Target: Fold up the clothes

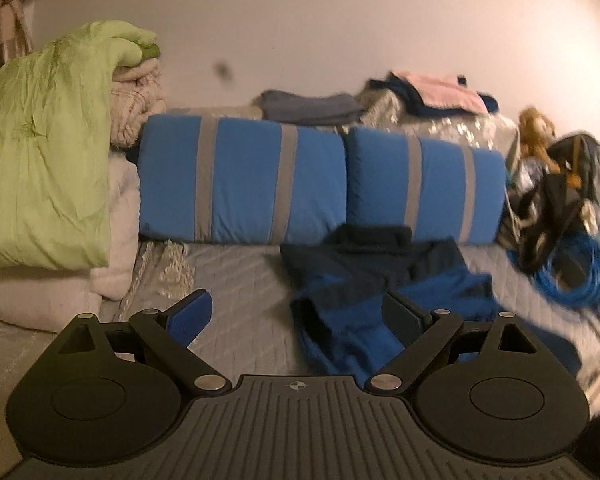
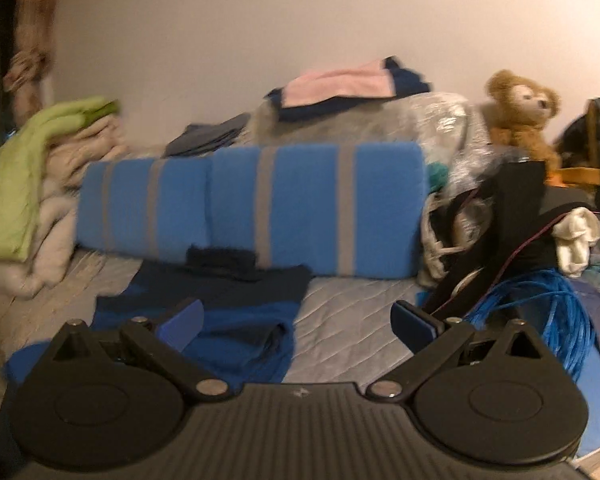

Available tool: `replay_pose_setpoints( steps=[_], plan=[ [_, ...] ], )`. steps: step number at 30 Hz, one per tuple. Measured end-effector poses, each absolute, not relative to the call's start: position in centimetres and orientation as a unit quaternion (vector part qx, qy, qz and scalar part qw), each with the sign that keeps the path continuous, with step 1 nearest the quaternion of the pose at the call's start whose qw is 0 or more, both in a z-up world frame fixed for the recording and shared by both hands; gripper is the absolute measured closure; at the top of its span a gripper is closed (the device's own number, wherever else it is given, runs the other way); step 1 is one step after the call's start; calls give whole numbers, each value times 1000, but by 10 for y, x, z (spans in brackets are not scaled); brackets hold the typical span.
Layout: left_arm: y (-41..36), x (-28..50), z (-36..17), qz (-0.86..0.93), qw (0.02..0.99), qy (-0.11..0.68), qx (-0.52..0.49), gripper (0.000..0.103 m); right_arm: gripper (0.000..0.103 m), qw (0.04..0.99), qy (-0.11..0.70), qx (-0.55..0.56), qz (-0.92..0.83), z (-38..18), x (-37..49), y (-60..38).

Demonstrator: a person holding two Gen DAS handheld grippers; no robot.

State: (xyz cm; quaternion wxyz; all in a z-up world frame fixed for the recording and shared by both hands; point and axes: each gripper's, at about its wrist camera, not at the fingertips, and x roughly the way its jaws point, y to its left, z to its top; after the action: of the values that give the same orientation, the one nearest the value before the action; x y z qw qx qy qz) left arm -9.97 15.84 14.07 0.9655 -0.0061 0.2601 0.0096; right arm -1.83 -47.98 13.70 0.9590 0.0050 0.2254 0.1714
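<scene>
Left wrist view had my left gripper (image 1: pixel 298 314) hovering above the bed, jaws spread wide and holding nothing; the left pad (image 1: pixel 192 316) was over bare grey quilt (image 1: pixel 240 280) and the right-hand finger (image 1: pixel 404 316) over cloth. Task item: a blue and navy garment (image 1: pixel 380 292) lying rumpled on the quilt at 1 o'clock from that gripper, its dark collar end at 12 o'clock touching the foot of the blue cushions (image 1: pixel 320 184) with grey stripes. Green duvet (image 1: pixel 44 160) piled on pale bedding at 9 to 10 o'clock. Folded grey clothes (image 1: pixel 308 106) and a pink and navy stack (image 1: pixel 440 92) sat behind the cushions at 12 to 1 o'clock. Coiled blue cable (image 1: pixel 572 276) at 3 o'clock beside a dark bag (image 1: pixel 560 192); frame blurred there, so I could not read finer detail. Right wrist view showed my right gripper (image 2: pixel 296 326) likewise open, empty, jaws well apart. From it the garment (image 2: pixel 228 312) lay at 10 to 11 o'clock, partly under the left finger (image 2: pixel 180 326); bare quilt (image 2: pixel 348 320) showed between the fingers. Teddy bear (image 2: pixel 524 116) sat at 2 o'clock against the wall (image 2: pixel 260 20), blue cable (image 2: pixel 540 312) at 3 o'clock just beside the right finger (image 2: pixel 414 330).
</scene>
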Motion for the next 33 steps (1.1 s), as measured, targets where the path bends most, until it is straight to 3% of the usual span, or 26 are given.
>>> replay_pose_setpoints(
  steps=[6,14,22,25,33],
  plan=[
    [154,-136,155,14,967,252,20,9,0,951,240,-74,181,130,-45,-463],
    [157,-167,189,27,979,202,10,9,0,960,185,-77,198,183,-82,-482],
    [138,-119,57,8,955,297,-4,10,0,950,227,-84,196,114,-69,-452],
    [120,-107,5,6,944,329,40,10,0,941,250,-90,211,79,-66,-436],
    [90,-101,-41,-13,950,300,83,10,0,924,292,-100,226,25,-64,-411]
  ],
)
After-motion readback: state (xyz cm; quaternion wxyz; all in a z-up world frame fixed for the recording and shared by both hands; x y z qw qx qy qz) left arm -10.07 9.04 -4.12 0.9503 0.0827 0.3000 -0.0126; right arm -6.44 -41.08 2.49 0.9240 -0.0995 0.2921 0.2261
